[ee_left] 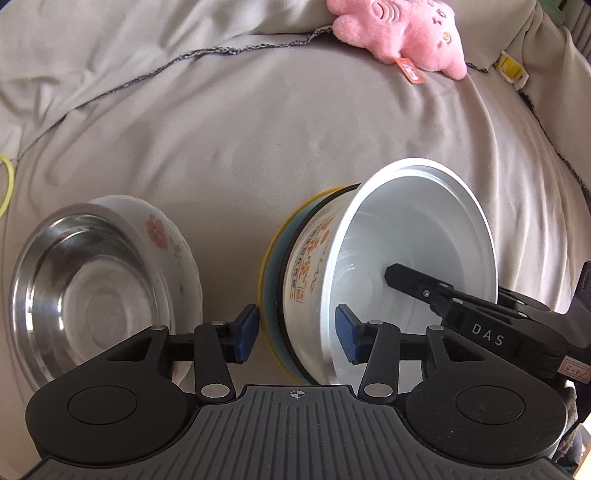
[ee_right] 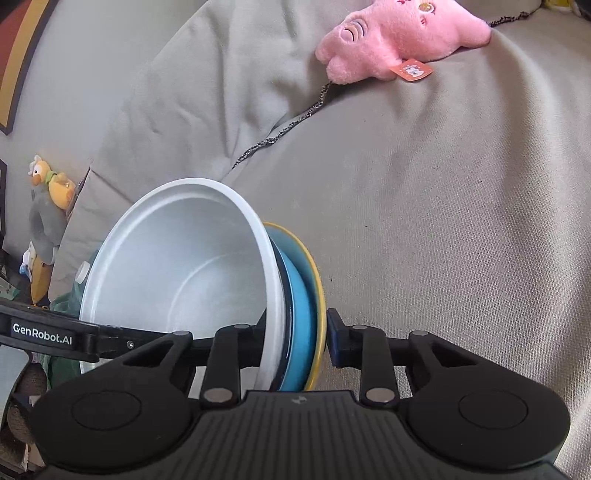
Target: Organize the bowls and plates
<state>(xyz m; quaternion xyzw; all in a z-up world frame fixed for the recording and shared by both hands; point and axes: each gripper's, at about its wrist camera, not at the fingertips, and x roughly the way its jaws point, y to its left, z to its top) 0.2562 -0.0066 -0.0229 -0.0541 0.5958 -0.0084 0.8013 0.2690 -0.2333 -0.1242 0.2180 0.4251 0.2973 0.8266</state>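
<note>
on the grey sofa [ee_left: 295,122], my right tool [ee_right: 295,341] clamps the tilted stack: white bowl [ee_right: 177,266] in blue plate [ee_right: 301,325]. my left tool [ee_left: 295,332] straddles its edge, jaws apart, gripping nothing.

both wrist views close, angled down at bed; share white bowl [ee_left: 417,251] [ee_right: 177,266], pink plush [ee_left: 402,35] [ee_right: 399,40].
</note>
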